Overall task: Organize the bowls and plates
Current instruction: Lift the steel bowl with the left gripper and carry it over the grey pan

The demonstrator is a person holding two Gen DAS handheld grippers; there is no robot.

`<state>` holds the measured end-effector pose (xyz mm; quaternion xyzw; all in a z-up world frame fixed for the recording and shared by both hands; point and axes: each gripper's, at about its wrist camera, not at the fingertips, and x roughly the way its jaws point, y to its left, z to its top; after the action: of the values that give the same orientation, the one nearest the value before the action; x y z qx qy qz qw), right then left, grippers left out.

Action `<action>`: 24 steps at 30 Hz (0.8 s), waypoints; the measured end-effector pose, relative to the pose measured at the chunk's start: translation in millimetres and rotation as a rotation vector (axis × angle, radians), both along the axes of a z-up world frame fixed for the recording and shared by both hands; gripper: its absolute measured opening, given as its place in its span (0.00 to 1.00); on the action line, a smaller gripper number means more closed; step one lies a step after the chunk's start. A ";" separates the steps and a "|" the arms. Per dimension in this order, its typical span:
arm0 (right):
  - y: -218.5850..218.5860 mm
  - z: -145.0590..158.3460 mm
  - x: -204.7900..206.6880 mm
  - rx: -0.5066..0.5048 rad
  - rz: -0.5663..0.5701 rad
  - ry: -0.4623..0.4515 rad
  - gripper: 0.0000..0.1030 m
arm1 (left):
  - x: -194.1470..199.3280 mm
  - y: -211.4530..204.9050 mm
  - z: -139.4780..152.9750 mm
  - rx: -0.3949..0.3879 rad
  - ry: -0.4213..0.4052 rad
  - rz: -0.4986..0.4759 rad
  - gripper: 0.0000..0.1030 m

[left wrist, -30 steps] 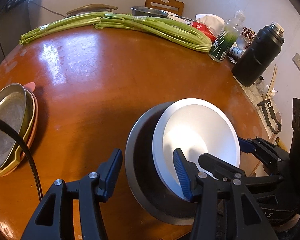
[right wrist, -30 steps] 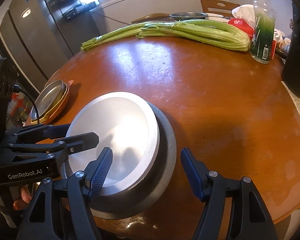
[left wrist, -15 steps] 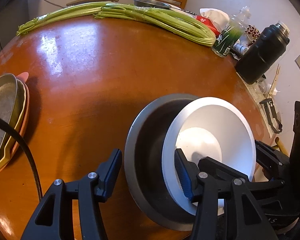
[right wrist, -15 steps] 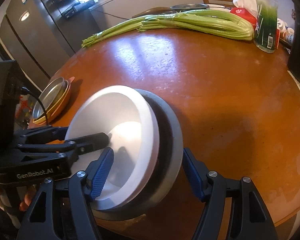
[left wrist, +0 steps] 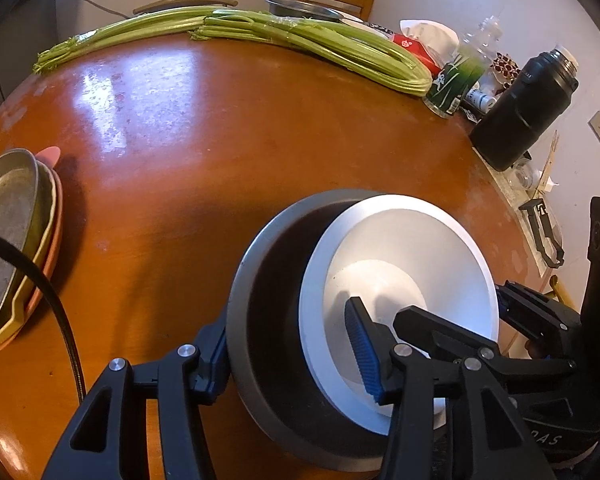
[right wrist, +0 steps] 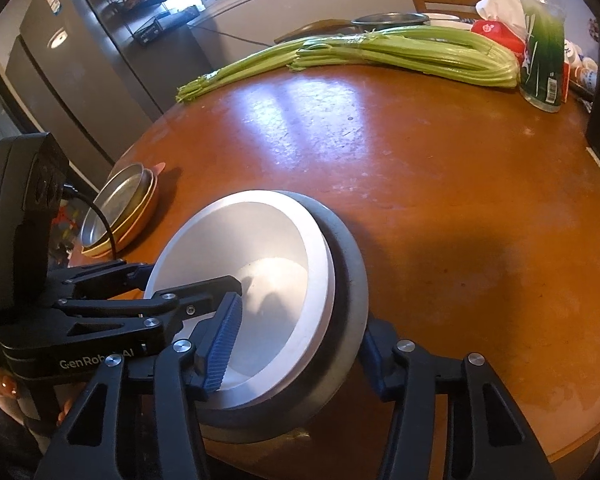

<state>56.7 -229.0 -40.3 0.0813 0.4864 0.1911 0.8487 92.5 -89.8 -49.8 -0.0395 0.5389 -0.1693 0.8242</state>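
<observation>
Left wrist view: the left gripper straddles the grey bowl's rim at six o'clock, jaws partly closed on both walls, the white bowl nested inside, tilted.

Right wrist view: the right gripper clamps the same bowls, sharing the weight; stacked plates wait at nine o'clock.

A home kitchen: fridge, wooden dining table with celery (window behind).
</observation>
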 end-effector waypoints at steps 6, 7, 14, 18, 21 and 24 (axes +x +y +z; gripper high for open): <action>9.7 2.1 1.7 0.001 0.013 -0.001 0.55 | -1.0 9.1 3.5 -0.001 -0.014 0.018 0.50; 11.9 3.4 2.1 0.001 0.016 -0.003 0.55 | -1.4 11.3 4.6 -0.003 -0.018 0.022 0.50; 28.0 11.9 7.0 0.002 0.044 -0.025 0.55 | -3.8 30.7 13.0 -0.006 -0.047 0.054 0.50; 43.1 18.1 13.3 0.009 0.067 -0.036 0.54 | -2.7 46.4 21.4 0.000 -0.065 0.078 0.50; 54.5 22.9 18.8 0.016 0.086 -0.045 0.55 | 0.2 58.5 28.7 0.005 -0.078 0.096 0.50; 66.8 28.3 24.0 0.020 0.099 -0.058 0.55 | 1.9 70.2 35.1 0.007 -0.089 0.112 0.50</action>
<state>80.7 -162.2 -12.0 0.0599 0.4633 0.2399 0.8510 94.4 -19.6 -14.7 -0.0592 0.4991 -0.1228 0.8557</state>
